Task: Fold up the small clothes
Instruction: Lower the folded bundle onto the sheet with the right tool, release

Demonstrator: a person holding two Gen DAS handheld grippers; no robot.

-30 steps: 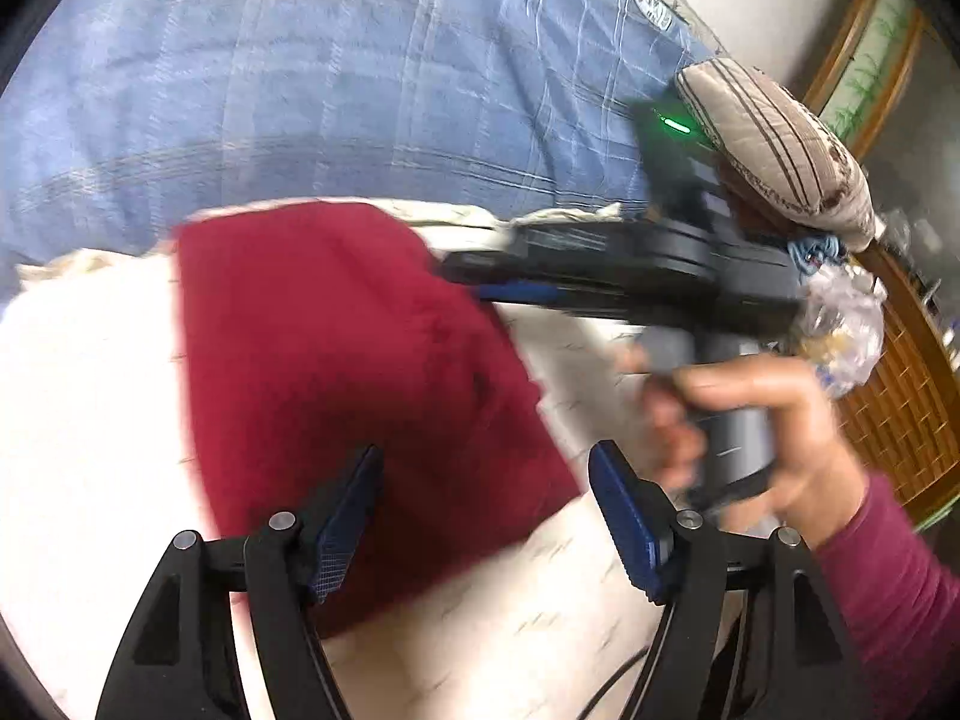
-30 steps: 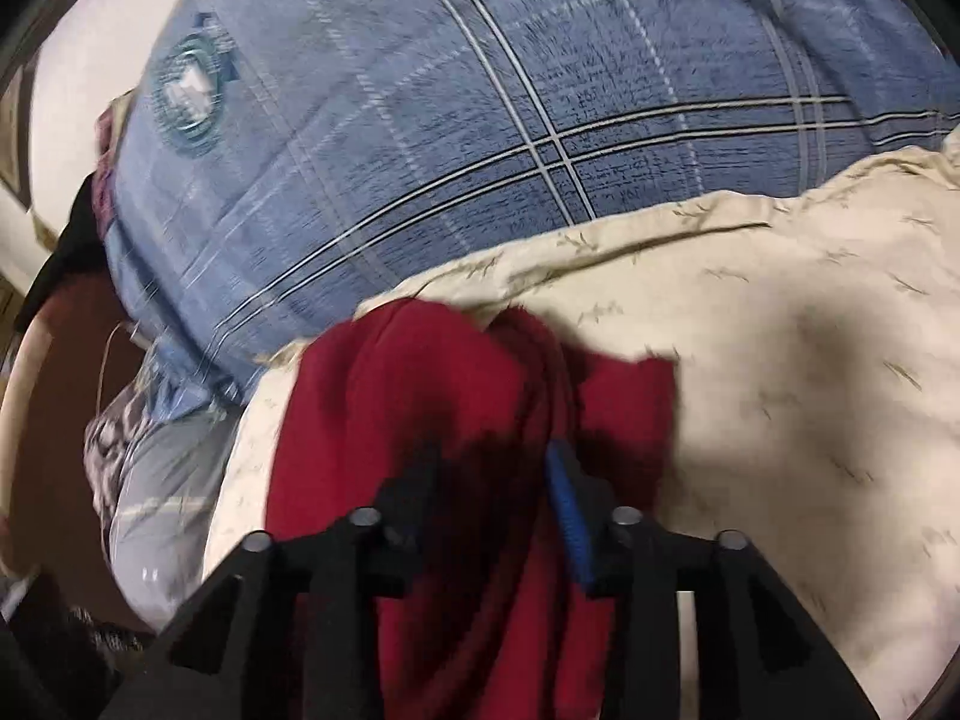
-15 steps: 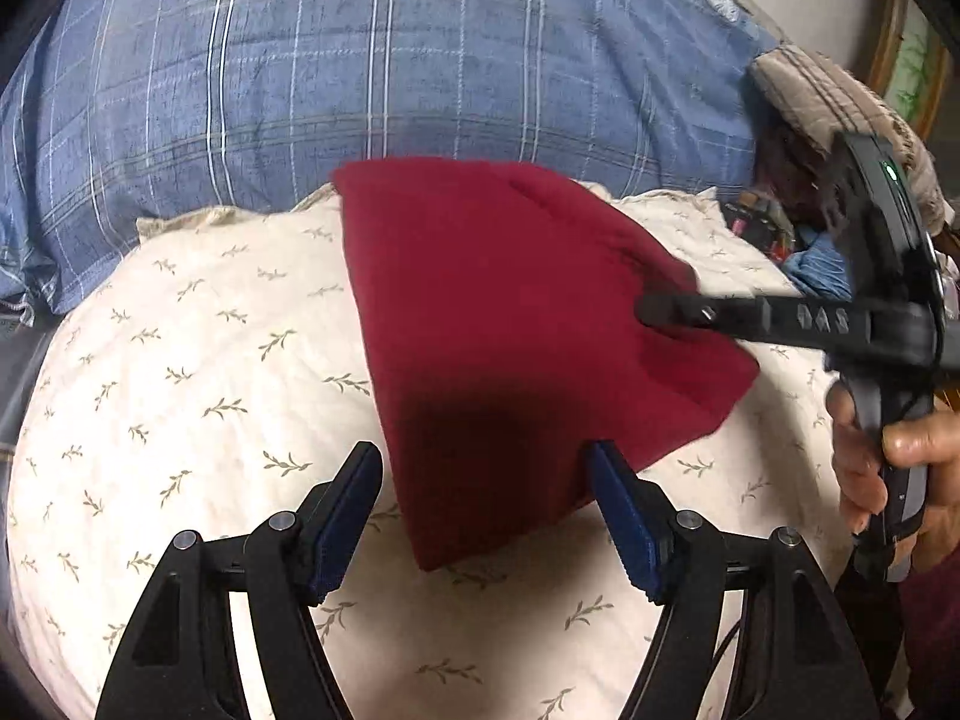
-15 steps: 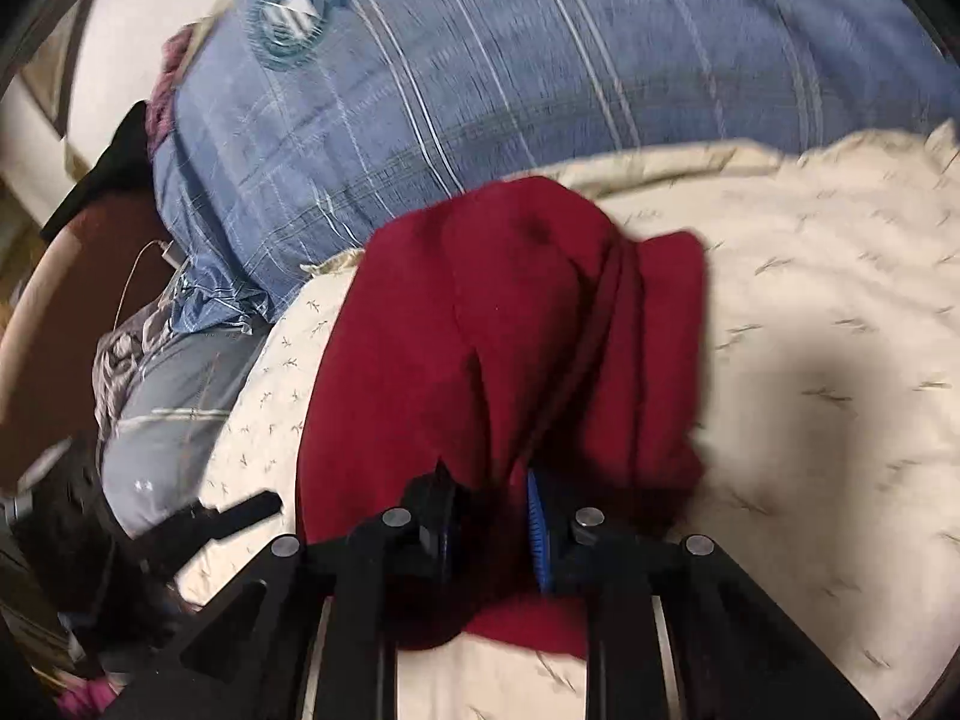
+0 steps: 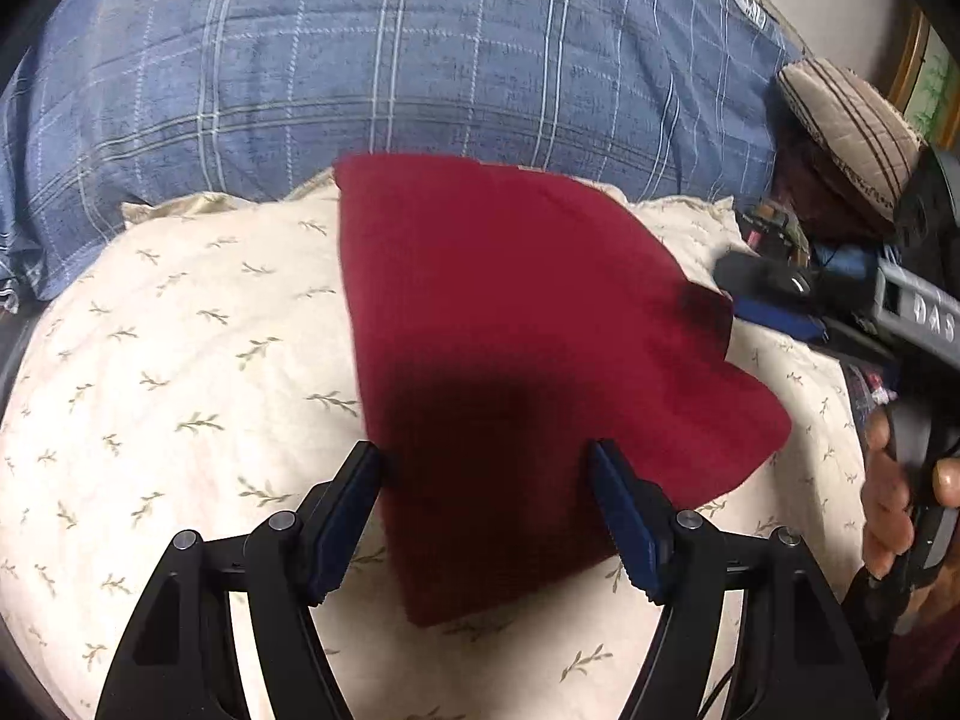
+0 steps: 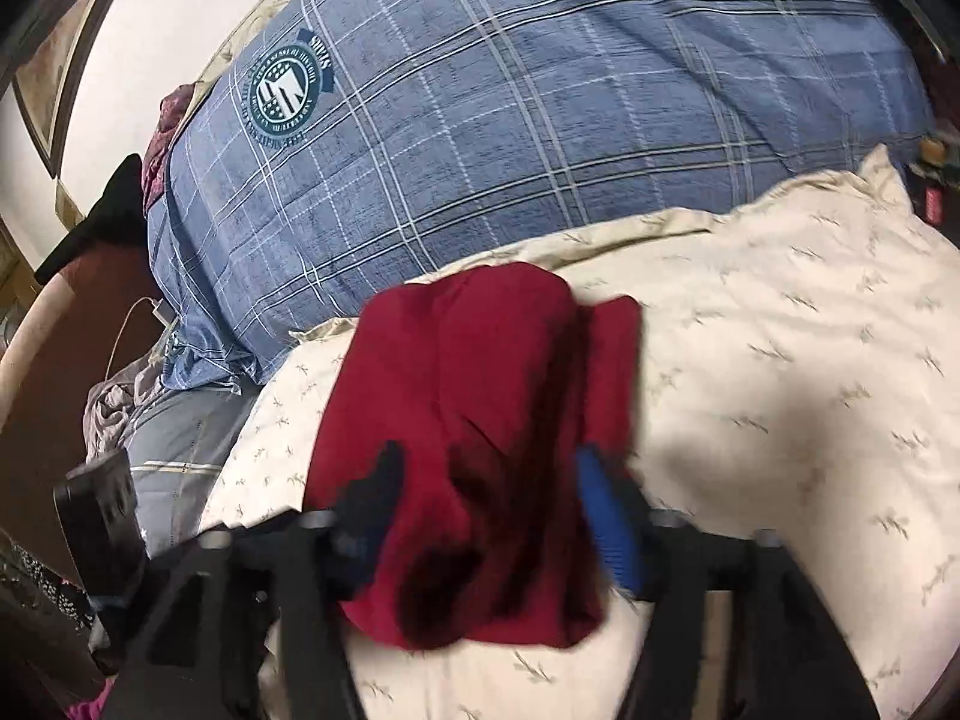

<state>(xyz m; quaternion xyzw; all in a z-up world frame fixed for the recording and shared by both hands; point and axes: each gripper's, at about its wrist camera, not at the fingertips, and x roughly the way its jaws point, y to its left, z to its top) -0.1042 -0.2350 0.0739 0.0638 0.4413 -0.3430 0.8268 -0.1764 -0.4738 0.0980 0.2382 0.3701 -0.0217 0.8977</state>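
The dark red garment (image 5: 516, 372) lies folded flat on the cream leaf-print pillow (image 5: 180, 396), its far edge toward the blue plaid cushion (image 5: 420, 60); the right wrist view shows layered folds along its right side (image 6: 480, 420). The left gripper (image 5: 486, 516) has its jaws wide apart, holding nothing, the garment's near corner between its fingers. The right gripper (image 6: 486, 510) also stands open over the garment's near edge; contact with the cloth cannot be told.
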